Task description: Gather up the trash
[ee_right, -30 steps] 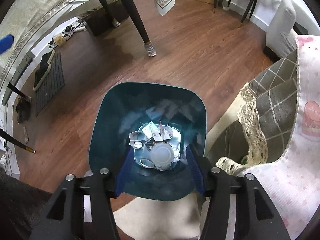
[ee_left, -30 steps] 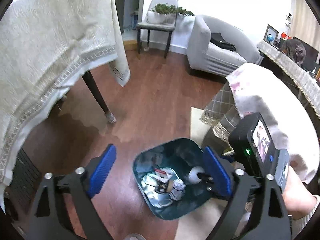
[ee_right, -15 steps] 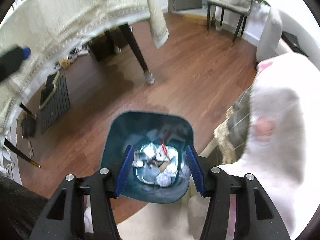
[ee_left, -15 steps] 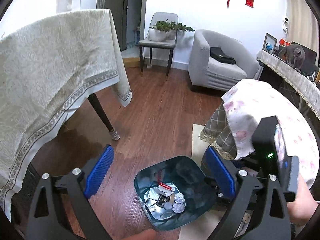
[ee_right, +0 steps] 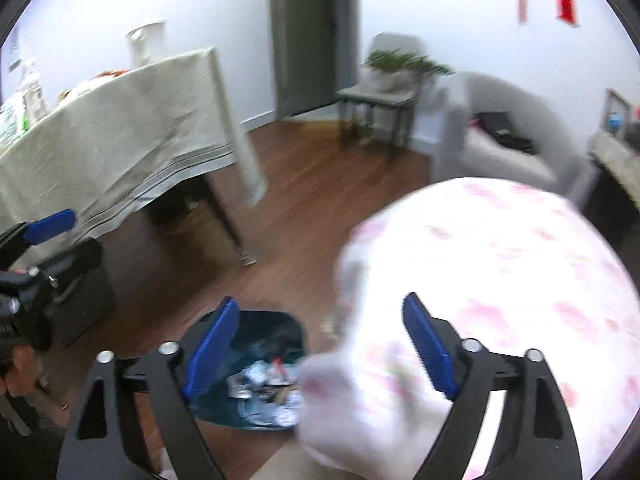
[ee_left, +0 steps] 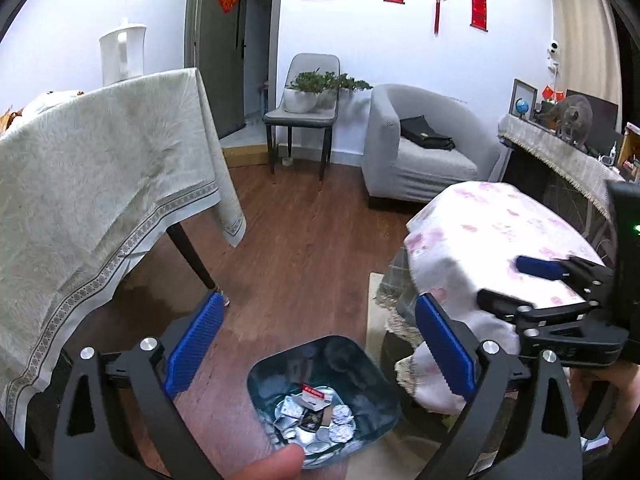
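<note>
A dark teal trash bin (ee_left: 360, 364) stands on the wood floor, holding crumpled foil, paper balls and small cartons (ee_left: 316, 420). It also shows in the right wrist view (ee_right: 276, 332), partly behind the tablecloth. My left gripper (ee_left: 316, 344) is open and empty, held above the bin. My right gripper (ee_right: 320, 344) is open and empty, raised over the edge of the low table; it shows in the left wrist view (ee_left: 532, 280) at the right.
A low round table with a pink-flowered cloth (ee_left: 492, 232) stands right of the bin. A dining table with a beige cloth (ee_left: 92, 184) is at left, its leg (ee_left: 192, 256) near the bin. A grey armchair (ee_left: 420, 152) and a chair with plants (ee_left: 308, 104) stand behind.
Both grippers have risen and tilted up away from the bin, which now sits lower and smaller in both views. The white ball seen between the right fingers lies in the bin.
</note>
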